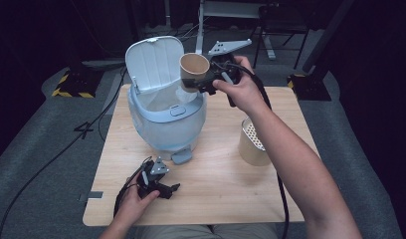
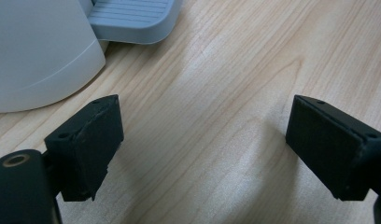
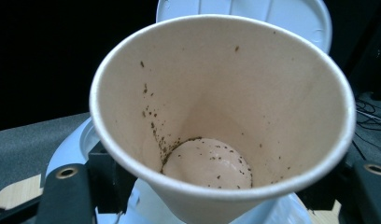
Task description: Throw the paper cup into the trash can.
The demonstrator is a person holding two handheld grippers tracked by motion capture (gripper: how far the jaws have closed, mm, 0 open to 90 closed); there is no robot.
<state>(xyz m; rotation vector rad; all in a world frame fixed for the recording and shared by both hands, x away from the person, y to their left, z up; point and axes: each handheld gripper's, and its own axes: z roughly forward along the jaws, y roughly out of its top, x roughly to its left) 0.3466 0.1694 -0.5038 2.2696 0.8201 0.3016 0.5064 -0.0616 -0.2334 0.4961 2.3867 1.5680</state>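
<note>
A brown paper cup is held tilted above the open pale-blue pedal bin, its mouth turned toward the camera. My right gripper is shut on the cup near its base. Up close, in the right gripper view, the cup shows dark specks on its inner wall and bottom, with the bin's raised lid behind it. My left gripper rests on the table near the front edge, open with nothing between its fingers. Just beyond it lies the bin's grey pedal.
A tan cylindrical holder with a perforated white insert stands on the wooden table right of the bin, under my right forearm. Black cables trail off the table's left side. Dark floor and metal frame legs lie beyond the far edge.
</note>
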